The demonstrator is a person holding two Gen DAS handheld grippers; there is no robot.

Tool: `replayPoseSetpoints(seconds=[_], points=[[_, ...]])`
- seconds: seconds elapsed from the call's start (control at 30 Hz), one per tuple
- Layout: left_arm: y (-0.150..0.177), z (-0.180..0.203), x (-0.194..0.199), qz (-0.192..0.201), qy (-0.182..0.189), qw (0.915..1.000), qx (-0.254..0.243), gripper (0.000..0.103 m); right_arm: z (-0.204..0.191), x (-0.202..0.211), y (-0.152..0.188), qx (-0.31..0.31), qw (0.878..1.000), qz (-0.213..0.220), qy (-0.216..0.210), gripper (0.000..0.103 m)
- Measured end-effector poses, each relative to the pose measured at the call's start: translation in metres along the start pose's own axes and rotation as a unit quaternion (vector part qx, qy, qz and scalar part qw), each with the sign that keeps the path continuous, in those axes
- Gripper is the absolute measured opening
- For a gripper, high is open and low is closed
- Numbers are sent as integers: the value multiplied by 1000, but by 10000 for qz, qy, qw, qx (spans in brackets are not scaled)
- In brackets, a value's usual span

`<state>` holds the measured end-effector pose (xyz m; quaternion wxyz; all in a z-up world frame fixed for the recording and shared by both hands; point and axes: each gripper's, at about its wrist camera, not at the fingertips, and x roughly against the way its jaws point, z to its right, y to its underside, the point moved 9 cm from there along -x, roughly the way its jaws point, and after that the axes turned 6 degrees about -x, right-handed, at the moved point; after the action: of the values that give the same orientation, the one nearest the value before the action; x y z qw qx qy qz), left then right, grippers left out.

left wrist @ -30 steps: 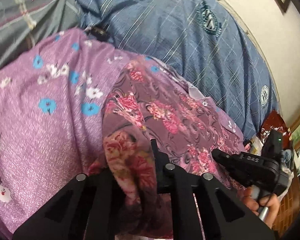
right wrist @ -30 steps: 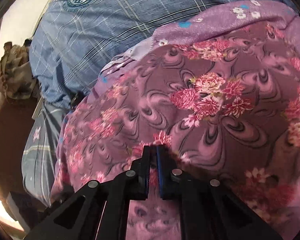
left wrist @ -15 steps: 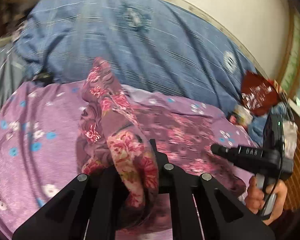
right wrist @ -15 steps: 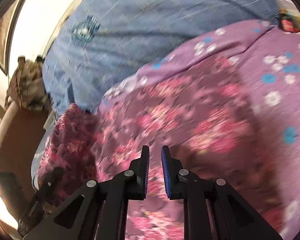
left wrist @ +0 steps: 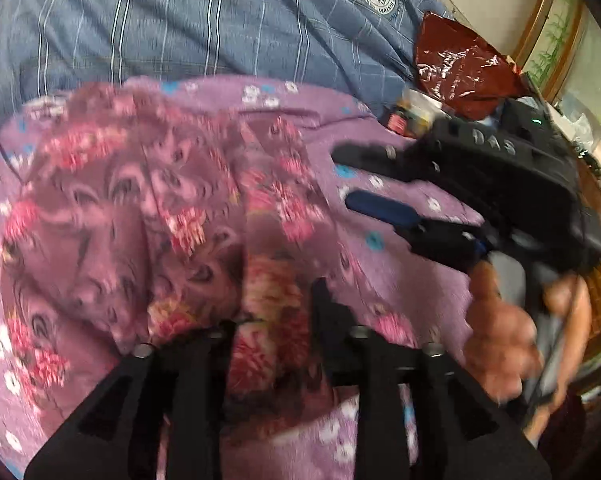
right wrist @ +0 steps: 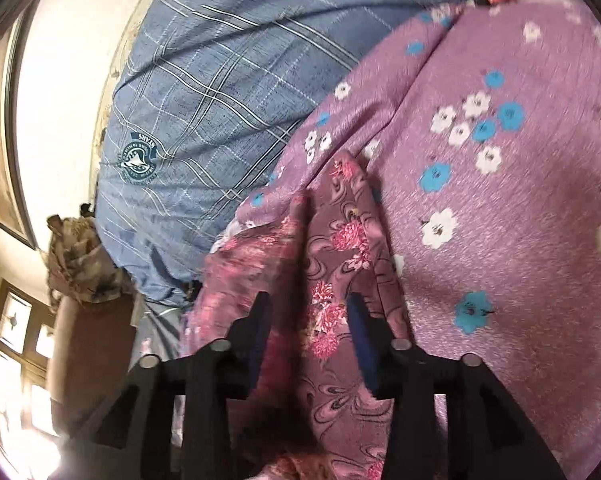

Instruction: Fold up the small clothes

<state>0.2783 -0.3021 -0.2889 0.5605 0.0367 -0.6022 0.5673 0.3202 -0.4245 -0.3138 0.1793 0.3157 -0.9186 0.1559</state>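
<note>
One fold looks to be laid, as far as we can judge: the small garment (left wrist: 148, 216), a mauve cloth printed with red and pink flowers, lies doubled over itself on the lilac flowered sheet (right wrist: 500, 220), in front of the blue checked quilt (left wrist: 220, 24). We read this as the moment of letting go. The left gripper (left wrist: 274, 312) is opening its jaws, and a thick bunch of the garment's edge sits between them; motion blur keeps us from telling whether the pads press on it. The right gripper (right wrist: 306, 324) is opening too, its blue pads standing apart on either side of a narrow ridge of the cloth without visibly pinching it. In the left wrist view that gripper hangs above the sheet just beside the garment, a hand (left wrist: 500, 344) on its handle. What remains, we think, is flattening the lumpy pleats and another fold, since the cloth looks rumpled and uneven, not squared.
</note>
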Motion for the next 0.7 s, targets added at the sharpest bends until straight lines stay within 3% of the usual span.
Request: replayPoseSetpoints(seconds=[0.03, 0.1, 0.17, 0.23, 0.3, 0.4, 0.53, 0.7], points=[[2, -2, 11, 51, 159, 9999, 24, 43, -3, -5, 2, 6, 9999, -106, -34, 55], [2, -7, 34, 181, 305, 9994, 52, 60, -6, -14, 6, 25, 9996, -255, -82, 58], [1, -13, 64, 471, 561, 9973, 45, 60, -11, -22, 10, -12, 9994, -306, -128, 59], [0, -30, 85, 716, 404, 9966, 46, 72, -18, -30, 15, 1, 9993, -352, -136, 59], [-1, -49, 93, 851, 148, 9962, 79, 73, -26, -39, 20, 78, 9993, -365, -82, 60], [-1, -94, 94, 911, -292, 9941, 503, 73, -32, -48, 24, 234, 9992, -311, 128, 60], [1, -132, 81, 844, -830, 9913, 580, 73, -47, -57, 27, 667, 9963, -88, 539, 70], [14, -136, 50, 718, -632, 9948, 357, 73, -54, -87, 41, 1142, 9873, -153, 1090, 74]])
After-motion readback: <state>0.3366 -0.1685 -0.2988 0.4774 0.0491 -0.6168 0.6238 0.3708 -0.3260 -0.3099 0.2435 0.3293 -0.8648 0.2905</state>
